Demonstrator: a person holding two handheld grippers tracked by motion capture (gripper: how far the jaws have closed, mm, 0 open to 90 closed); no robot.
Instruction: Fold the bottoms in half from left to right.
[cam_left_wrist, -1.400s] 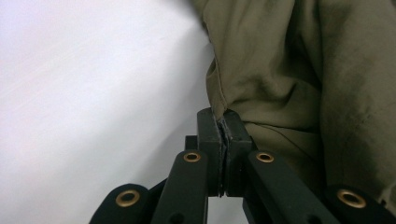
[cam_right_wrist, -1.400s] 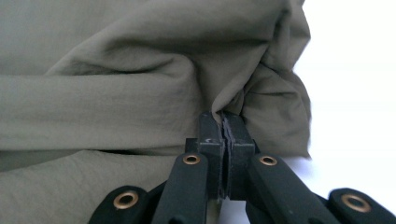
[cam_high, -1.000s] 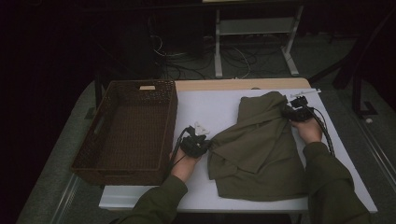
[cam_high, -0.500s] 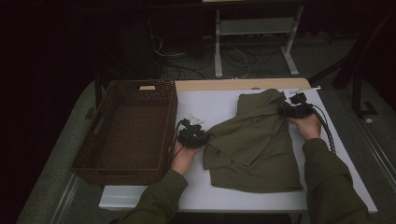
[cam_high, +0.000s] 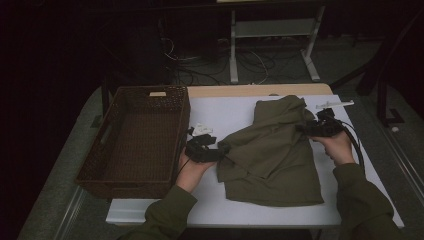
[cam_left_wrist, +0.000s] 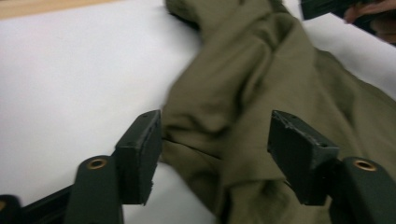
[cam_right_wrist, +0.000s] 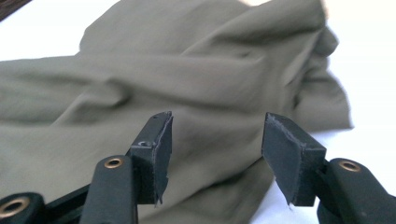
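- The room beyond the table (cam_high: 235, 120) is lost in darkness in the high view; only a pale metal frame (cam_high: 272, 47) and loose cables on the floor can be made out there.
- The person's forearms are cut off by the bottom edge of the high view, and the near right sleeve (cam_high: 367, 205) is cropped at the corner.
- The tips of the left gripper (cam_high: 220, 150) are hard to separate from the dark cloth edge in the high view; they are shown clearly in the left gripper view.
- The left gripper (cam_left_wrist: 215, 156) is seen with its jaws parted and just having been opening; a bunched fold of the olive cloth (cam_left_wrist: 261, 93) lies between them, the left pad being just beside the fold and the right pad standing clear of it, so nothing is gripped.
- The right gripper (cam_right_wrist: 215, 154) is likewise seen with jaws spread, having just been opening; cloth lies behind and below the gap, and no pad is pressed on it.
- The olive cloth (cam_high: 272, 150) is spread, rumpled, on the white table, right of centre, its far end folded up near the table's back edge and its near hem left well short of the front edge.
- Its left edge is met by the left gripper, its right upper edge by the right gripper (cam_high: 305, 129).
- A wicker basket (cam_high: 107, 140) is set along the table's left side, apart from the cloth.
- Bare white surface is left between basket and cloth, and along the front and right edges.
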